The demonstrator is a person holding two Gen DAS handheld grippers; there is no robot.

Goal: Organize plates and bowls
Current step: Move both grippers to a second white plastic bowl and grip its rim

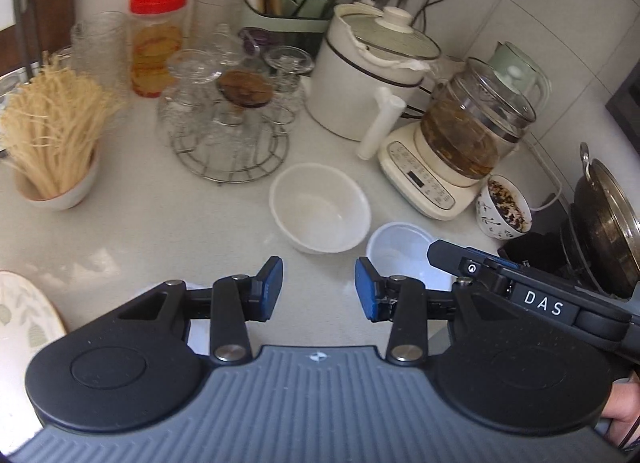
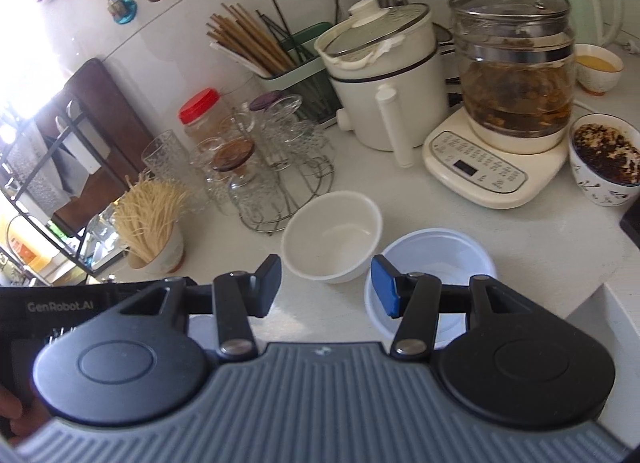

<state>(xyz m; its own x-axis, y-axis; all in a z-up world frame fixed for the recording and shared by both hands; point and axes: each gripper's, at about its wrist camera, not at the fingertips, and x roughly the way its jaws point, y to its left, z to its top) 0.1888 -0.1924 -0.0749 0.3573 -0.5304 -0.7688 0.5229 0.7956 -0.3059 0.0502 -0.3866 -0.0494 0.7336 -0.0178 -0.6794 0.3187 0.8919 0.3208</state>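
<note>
Hovering | left gripper [image 1: 319, 288], right gripper [image 2: 326, 285]: jaws apart, empty | white bowl [image 2: 332, 237] ahead

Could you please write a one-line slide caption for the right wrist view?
Open right gripper hovers above an empty white bowl and clear plastic bowl on a cluttered kitchen counter.

We can read only two texts. In the left wrist view, the white letters "DAS" stand on the black body of the right gripper [image 1: 436, 253]. In the right wrist view, "GenRobot.AI" stands in grey on the black body of the left gripper [image 2: 60, 307]. The signs on the kettle base panel [image 2: 476, 171] are too small to read.
</note>
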